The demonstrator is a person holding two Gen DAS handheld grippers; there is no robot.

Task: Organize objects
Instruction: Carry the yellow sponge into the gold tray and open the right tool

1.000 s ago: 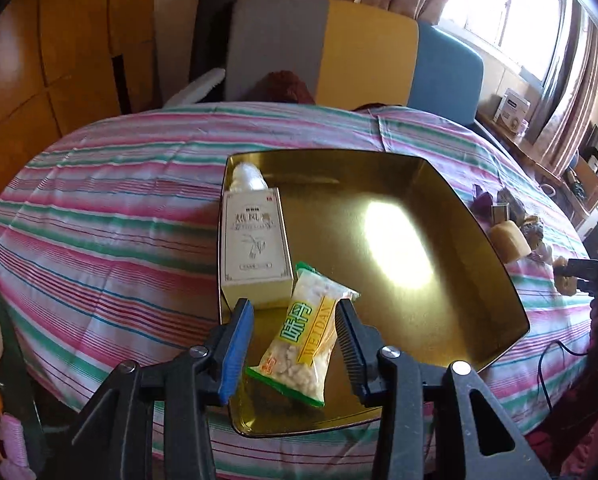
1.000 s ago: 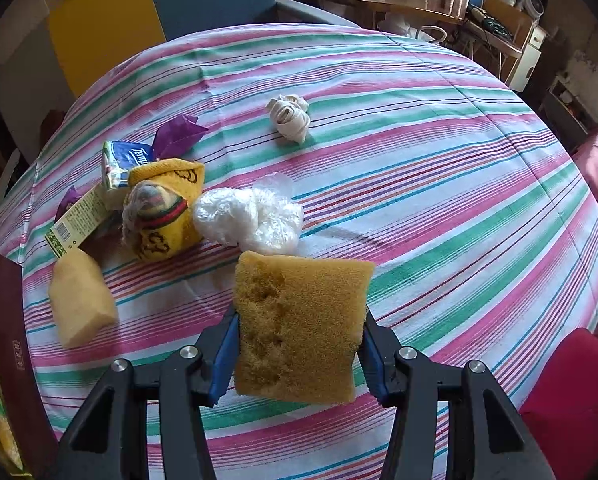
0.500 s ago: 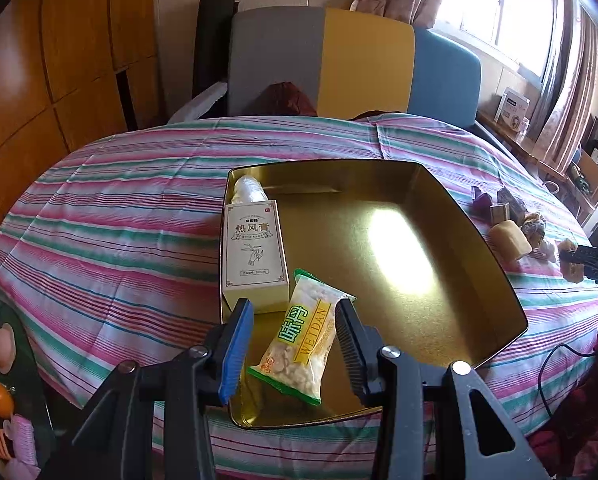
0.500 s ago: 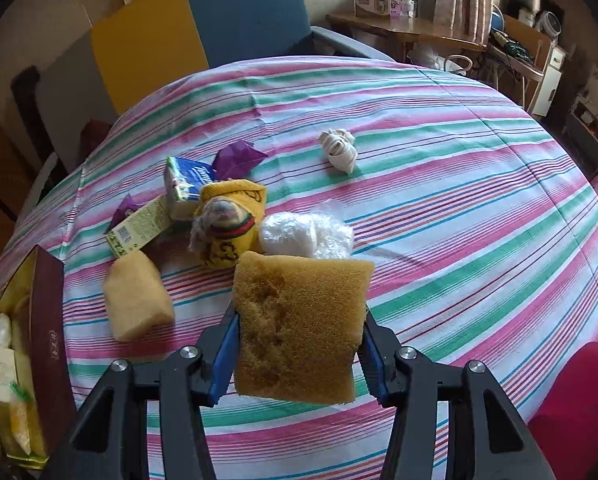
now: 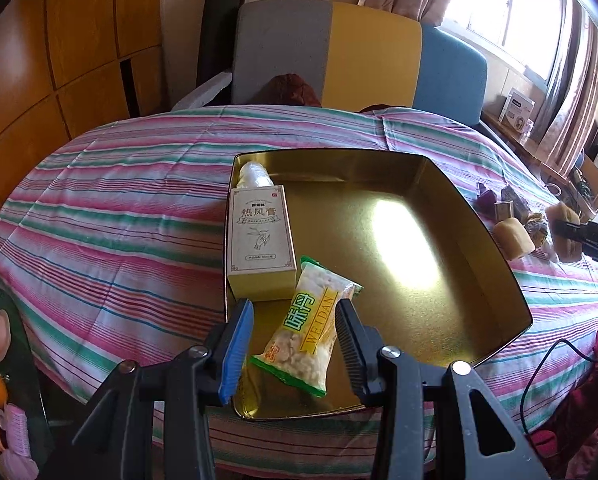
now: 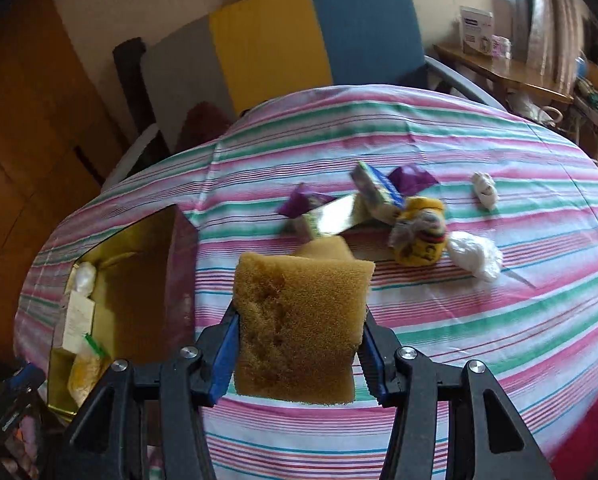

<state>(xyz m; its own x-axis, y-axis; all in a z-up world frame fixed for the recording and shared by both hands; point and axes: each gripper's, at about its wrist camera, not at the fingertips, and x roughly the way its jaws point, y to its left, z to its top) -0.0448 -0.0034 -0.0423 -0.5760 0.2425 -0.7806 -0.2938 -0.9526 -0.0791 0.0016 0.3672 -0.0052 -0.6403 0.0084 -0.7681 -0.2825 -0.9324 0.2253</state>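
A gold tray (image 5: 439,280) lies on the striped table; it also shows in the right wrist view (image 6: 139,280). In it lie a cream box (image 5: 261,246), a white wrapped item (image 5: 253,174) and a yellow snack bag (image 5: 309,328). My left gripper (image 5: 295,344) is open, its fingers either side of the snack bag without touching it. My right gripper (image 6: 299,348) is shut on a brown sponge (image 6: 299,320) and holds it above the table, right of the tray.
A loose pile lies right of the tray: a second sponge (image 6: 325,249), a yellow cloth figure (image 6: 421,236), a white plastic bag (image 6: 475,256), purple wrappers (image 6: 413,178), small boxes (image 6: 375,192) and a white item (image 6: 483,190). A sofa (image 5: 339,52) stands behind the table.
My right gripper has swung left with the sponge, bringing the tray into its view. My left gripper has drawn back and up slightly; the snack bag stays in the tray.
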